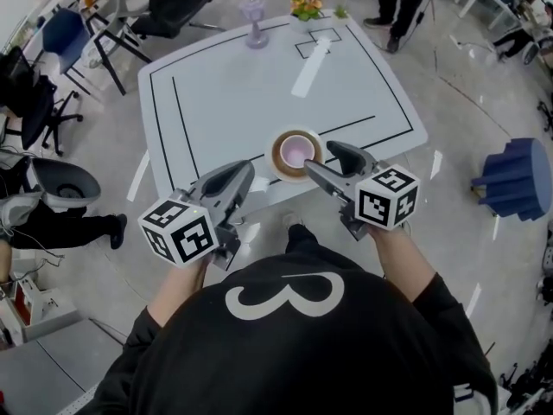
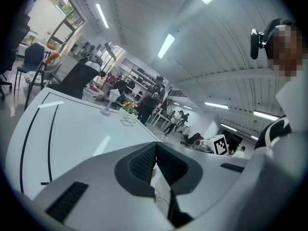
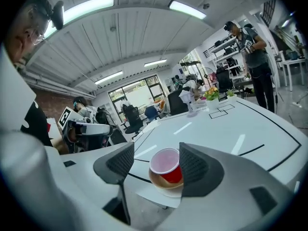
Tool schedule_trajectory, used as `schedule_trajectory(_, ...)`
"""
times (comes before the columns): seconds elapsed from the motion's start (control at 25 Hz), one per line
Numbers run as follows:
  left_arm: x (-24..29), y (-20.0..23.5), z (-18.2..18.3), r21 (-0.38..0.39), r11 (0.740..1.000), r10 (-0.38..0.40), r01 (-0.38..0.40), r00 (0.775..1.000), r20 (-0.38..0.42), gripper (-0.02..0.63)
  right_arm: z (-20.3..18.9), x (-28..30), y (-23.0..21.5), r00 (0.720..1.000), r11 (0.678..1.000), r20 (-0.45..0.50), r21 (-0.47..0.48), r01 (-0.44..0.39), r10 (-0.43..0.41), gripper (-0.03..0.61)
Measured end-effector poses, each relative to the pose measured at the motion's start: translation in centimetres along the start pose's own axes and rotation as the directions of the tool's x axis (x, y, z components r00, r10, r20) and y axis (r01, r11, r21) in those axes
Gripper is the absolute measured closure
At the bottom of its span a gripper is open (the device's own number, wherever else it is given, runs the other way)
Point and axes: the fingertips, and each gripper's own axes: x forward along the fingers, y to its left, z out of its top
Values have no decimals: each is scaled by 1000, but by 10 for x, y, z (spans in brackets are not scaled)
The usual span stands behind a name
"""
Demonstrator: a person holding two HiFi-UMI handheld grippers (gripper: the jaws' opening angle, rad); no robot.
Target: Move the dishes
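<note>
Looking down from my head, I hold the left claw (image 1: pixel 240 175) and the right claw (image 1: pixel 321 160) low before my chest. Both tips angle inward over the near edge of the white counter with black lines (image 1: pixel 225 93), where a red plastic cup (image 1: pixel 296 151) stands in a shallow brown bowl (image 1: pixel 281 164), just beside the right claw's tips. In the left claw's view its jaws are pressed together with nothing between them. In the right claw's view the jaws are spread, and the cup and bowl show in the gap, not gripped.

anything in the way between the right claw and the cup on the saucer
Nothing visible. The right claw is open and pointed straight at the red cup, which stands on its brown saucer near the front edge of the table. No other object sits in the gap.
</note>
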Motion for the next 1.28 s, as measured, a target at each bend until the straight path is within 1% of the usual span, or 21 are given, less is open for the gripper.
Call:
schedule_trajectory(0.32, 17, 23, 3, -49, 998, 37, -37, 999, 12, 611, -18, 30, -27, 994, 1000, -110, -4, -12, 12, 310)
schedule_trajectory(0.48, 21, 30, 2, -63, 997, 55, -54, 998, 11, 611, -26, 42, -35, 988, 1000, -155, 9, -13, 14, 343)
schedule_trajectory(0.8, 25, 33, 5, -80, 994, 80, -79, 997, 14, 611, -36, 56, -40, 971, 999, -235, 30, -27, 33, 385)
schedule_trajectory(0.88, 24, 35, 6, -84, 993, 90, -88, 996, 18, 611, -39, 59, -42, 967, 999, -255, 28, -19, 26, 407)
schedule_trajectory(1.08, 22, 36, 5, -97, 989, 113, -111, 994, 13, 611, -40, 60, -48, 962, 1000, -274, 23, 20, -13, 504)
schedule_trajectory(1.28, 22, 38, 3, -114, 986, 126, -124, 992, 7, 611, -41, 59, -50, 958, 999, -284, 12, 32, -27, 545)
